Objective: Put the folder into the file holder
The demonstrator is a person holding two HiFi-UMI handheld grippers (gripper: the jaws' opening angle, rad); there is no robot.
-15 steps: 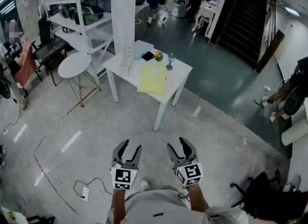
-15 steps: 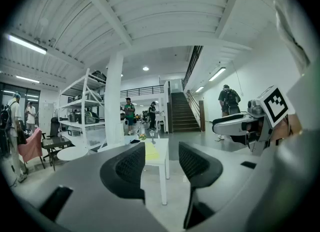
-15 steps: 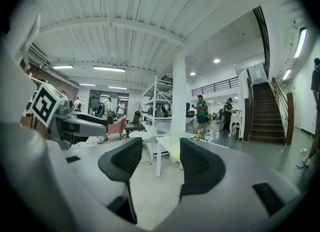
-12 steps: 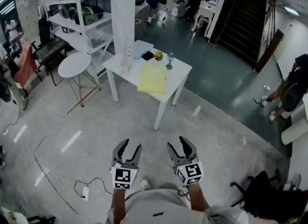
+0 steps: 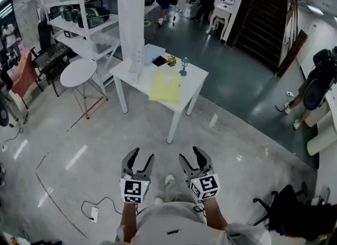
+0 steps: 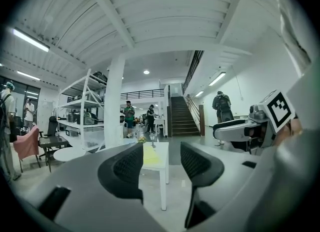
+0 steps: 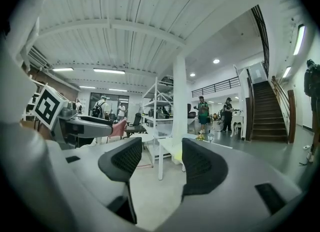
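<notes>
Yellow folder [image 5: 166, 85] lies flat on the white table [image 5: 196, 78], well ahead of me, reaching its near edge. At the table's left edge stands a pale upright file holder [image 5: 138, 59]; I can't tell what's in it. Behind the folder are a stemmed glass [image 5: 184, 66] and a little plant [image 5: 171, 59]. A white pillar [image 5: 130, 12] rises just behind, with a round side table [image 5: 79, 72] to the left. There's open floor [image 5: 221, 144] between me and the table. Left gripper [image 5: 138, 158] and right gripper [image 5: 190, 155] hang low before me, jaws apart, nothing between them.
</notes>
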